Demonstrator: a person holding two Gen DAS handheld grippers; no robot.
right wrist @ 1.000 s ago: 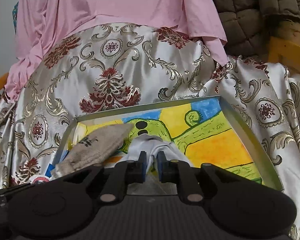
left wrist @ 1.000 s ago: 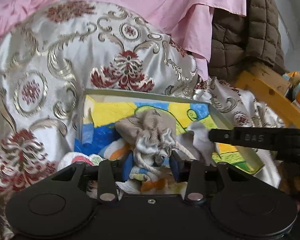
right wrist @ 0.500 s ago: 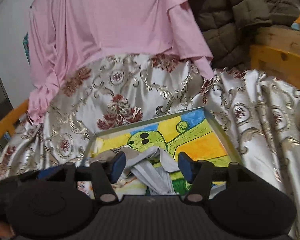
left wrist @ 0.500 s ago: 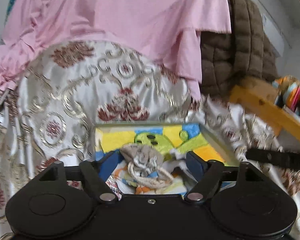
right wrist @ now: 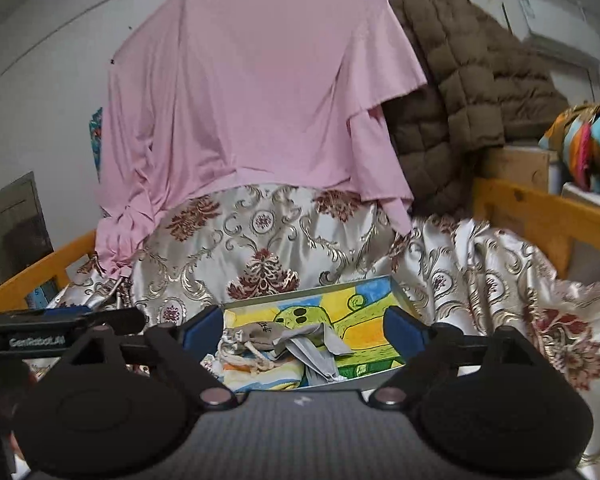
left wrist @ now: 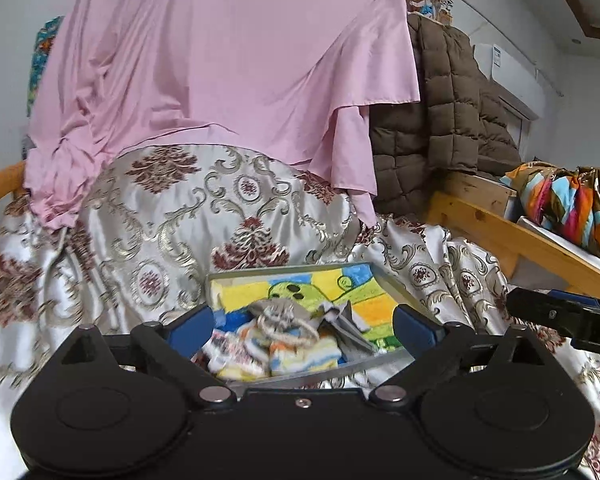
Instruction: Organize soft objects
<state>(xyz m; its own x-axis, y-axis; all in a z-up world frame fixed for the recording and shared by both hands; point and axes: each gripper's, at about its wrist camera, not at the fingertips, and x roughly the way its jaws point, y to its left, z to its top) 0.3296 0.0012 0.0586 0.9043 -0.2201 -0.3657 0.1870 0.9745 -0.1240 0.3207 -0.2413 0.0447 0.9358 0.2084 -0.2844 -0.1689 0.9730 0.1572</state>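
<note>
A shallow metal tray (left wrist: 288, 270) (right wrist: 402, 294) with a bright painted bottom lies on the patterned satin cover. In it rest a beige drawstring pouch (left wrist: 282, 314) (right wrist: 260, 330), a grey cloth (left wrist: 350, 322) (right wrist: 314, 350) and a striped towel (left wrist: 292, 354) (right wrist: 260, 372). My left gripper (left wrist: 302, 328) hangs above and short of the tray, jaws still opening, nothing between the pads. My right gripper (right wrist: 304, 330) does the same, jaws opening wide and holding nothing. Each gripper shows at the edge of the other's view.
A pink sheet (left wrist: 228, 64) (right wrist: 260, 92) hangs behind the satin cover (left wrist: 160, 220) (right wrist: 480, 272). A brown quilted coat (left wrist: 440, 120) (right wrist: 460, 80) lies on the right, by an orange wooden rail (left wrist: 512, 236) (right wrist: 540, 208) and a colourful cloth (left wrist: 568, 200) (right wrist: 588, 144).
Both grippers let go, the left of the pouch and the right of the grey cloth, opened wide and drew back and up from the tray. The soft things stay in the tray.
</note>
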